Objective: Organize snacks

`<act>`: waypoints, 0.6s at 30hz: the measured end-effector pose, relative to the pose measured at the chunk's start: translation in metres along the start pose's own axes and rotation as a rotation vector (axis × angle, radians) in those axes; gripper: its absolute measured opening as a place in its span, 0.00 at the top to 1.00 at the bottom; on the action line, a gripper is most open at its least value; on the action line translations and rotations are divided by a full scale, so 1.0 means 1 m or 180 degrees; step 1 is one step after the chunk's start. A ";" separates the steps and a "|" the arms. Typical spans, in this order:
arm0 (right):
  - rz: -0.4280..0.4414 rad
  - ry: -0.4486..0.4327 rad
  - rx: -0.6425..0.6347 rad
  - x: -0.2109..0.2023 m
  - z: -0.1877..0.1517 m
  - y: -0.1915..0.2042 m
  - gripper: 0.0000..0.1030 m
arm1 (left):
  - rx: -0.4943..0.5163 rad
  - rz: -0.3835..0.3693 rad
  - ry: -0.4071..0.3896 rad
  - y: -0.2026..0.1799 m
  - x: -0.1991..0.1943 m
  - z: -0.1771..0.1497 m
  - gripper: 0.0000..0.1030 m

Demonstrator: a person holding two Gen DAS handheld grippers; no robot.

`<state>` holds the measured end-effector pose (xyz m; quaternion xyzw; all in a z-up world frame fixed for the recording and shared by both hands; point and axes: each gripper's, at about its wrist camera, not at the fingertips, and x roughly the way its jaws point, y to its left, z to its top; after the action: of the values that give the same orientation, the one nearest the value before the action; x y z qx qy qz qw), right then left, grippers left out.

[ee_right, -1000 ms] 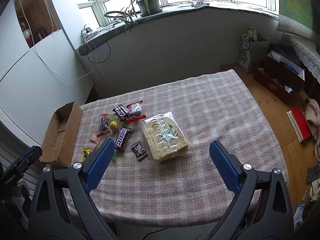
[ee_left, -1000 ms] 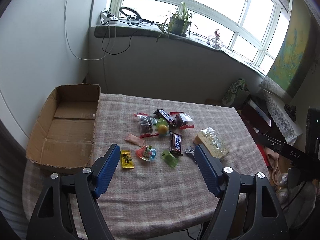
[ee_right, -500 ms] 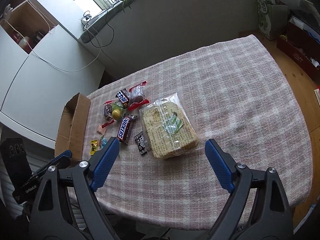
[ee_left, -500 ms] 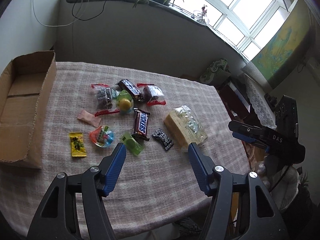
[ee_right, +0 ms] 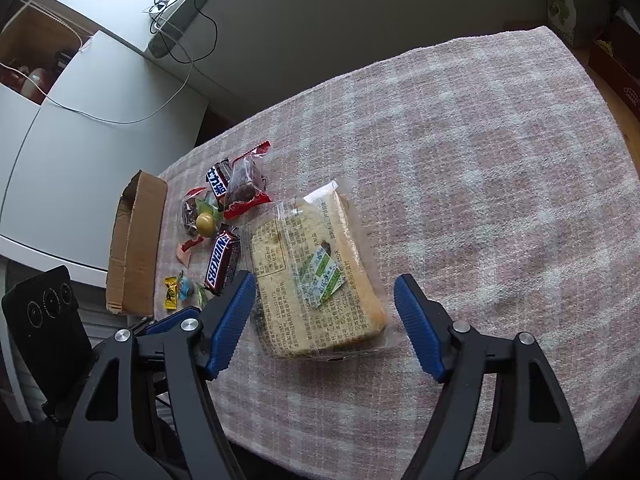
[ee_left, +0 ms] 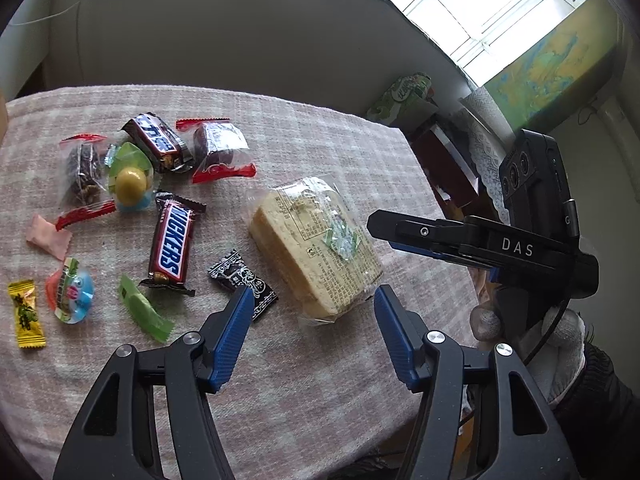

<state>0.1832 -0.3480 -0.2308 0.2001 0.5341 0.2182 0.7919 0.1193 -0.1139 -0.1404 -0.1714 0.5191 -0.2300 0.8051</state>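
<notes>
One desk [ee_left: 320,380], covered by a pink checked cloth, is seen filling most of both views. One cardboard box [ee_right: 134,248] is seen at the left of the right wrist view, at the desk's left edge; it is cut out of the left wrist view, where it was seen a second ago. One large clear-wrapped cake pack [ee_left: 316,244] is found at the centre of the left wrist view, and the other snacks are spread to its left. Two Snickers bars are counted: one [ee_left: 172,244] left of centre and one [ee_left: 156,142] in the upper left. Two red-edged clear packets are counted, one [ee_left: 218,150] right of the upper bar and one [ee_left: 82,172] at far left. One yellow-and-green sweet [ee_left: 130,180], one black patterned sachet [ee_left: 242,282], one green sachet [ee_left: 144,310], one round blue-and-red sweet [ee_left: 70,290], one yellow candy [ee_left: 26,314] and one pink candy [ee_left: 48,236] are also counted. The left gripper [ee_left: 312,308] is held low in its frame, its jaws released and empty, with the pack's near end just beyond them. The right gripper [ee_right: 324,300] is likewise unclenched, its jaws set to either side of the pack's near end without touching it. Both pairs of jaws have just been closing, with nothing clamped. Against the earlier frames, the snacks are seen larger and nearer, and the window has been pushed to the upper edge. A gloved hand [ee_left: 560,344] is seen at lower right of the left wrist view.
</notes>
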 end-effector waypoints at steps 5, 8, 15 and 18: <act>0.0053 0.0089 -0.0042 0.011 0.006 -0.004 0.28 | -0.0019 -0.0009 0.0053 0.001 0.015 0.005 0.45; 0.0130 0.0164 -0.0041 0.018 0.008 -0.008 0.28 | -0.0068 -0.0017 0.0074 0.004 0.021 0.007 0.45; 0.0264 0.0301 -0.0059 0.029 0.010 -0.013 0.33 | -0.0124 -0.0022 0.0151 0.008 0.034 0.008 0.45; 0.0293 0.0368 -0.0076 0.035 0.010 -0.015 0.33 | -0.0147 -0.0006 0.0170 0.008 0.041 0.010 0.45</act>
<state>0.2063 -0.3413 -0.2623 0.2020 0.5665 0.2720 0.7512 0.1448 -0.1293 -0.1712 -0.1842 0.5455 -0.2231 0.7866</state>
